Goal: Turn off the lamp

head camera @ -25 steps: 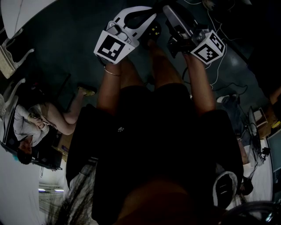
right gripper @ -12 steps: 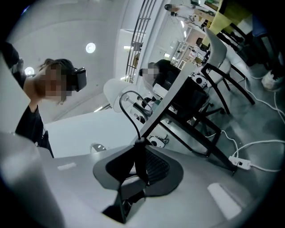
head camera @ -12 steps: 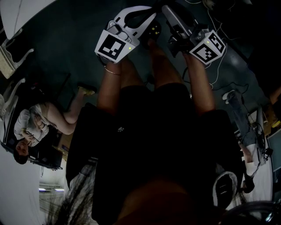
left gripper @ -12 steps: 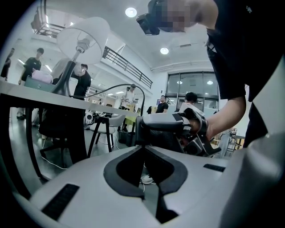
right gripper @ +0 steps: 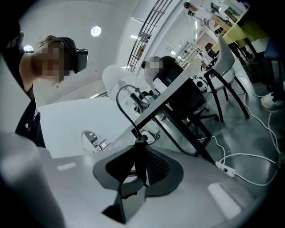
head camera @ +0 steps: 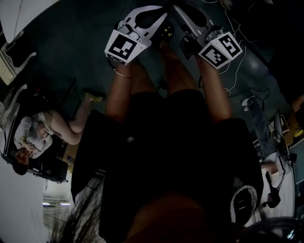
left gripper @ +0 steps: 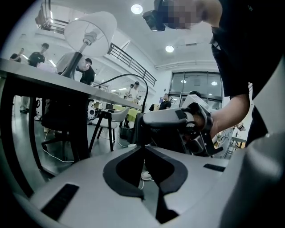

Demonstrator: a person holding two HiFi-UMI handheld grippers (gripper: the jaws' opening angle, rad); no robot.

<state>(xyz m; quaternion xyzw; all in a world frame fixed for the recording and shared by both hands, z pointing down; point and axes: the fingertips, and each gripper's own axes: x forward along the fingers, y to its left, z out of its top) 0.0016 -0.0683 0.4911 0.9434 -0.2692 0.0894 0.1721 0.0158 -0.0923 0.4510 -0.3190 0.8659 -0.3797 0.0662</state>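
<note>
The lamp [left gripper: 91, 26], with a white shade, stands on a grey table [left gripper: 44, 78]; the right gripper view also shows the lamp [right gripper: 112, 79]. Its black cord [left gripper: 133, 75] arcs off the table down to both grippers. My right gripper [right gripper: 137, 149] is shut on a black switch piece on that cord [right gripper: 119, 104]. The left gripper [left gripper: 142, 146] has its jaws together, with the tips right at the right gripper's nose [left gripper: 139, 129]. Whether it pinches the cord is hidden. In the dark head view the left gripper [head camera: 162, 12] and right gripper [head camera: 174, 7] meet above my knees.
Dark chairs [left gripper: 58, 116] stand under the table and a white chair [right gripper: 227, 67] beyond it. A power strip [right gripper: 225, 168] and loose cables lie on the floor. A seated person [head camera: 33, 135] is at the left, and others stand in the background.
The right gripper has rolled a little, and its marker cube has shifted slightly left in the head view. The left gripper has stayed put. The seated person at the left has shifted.
</note>
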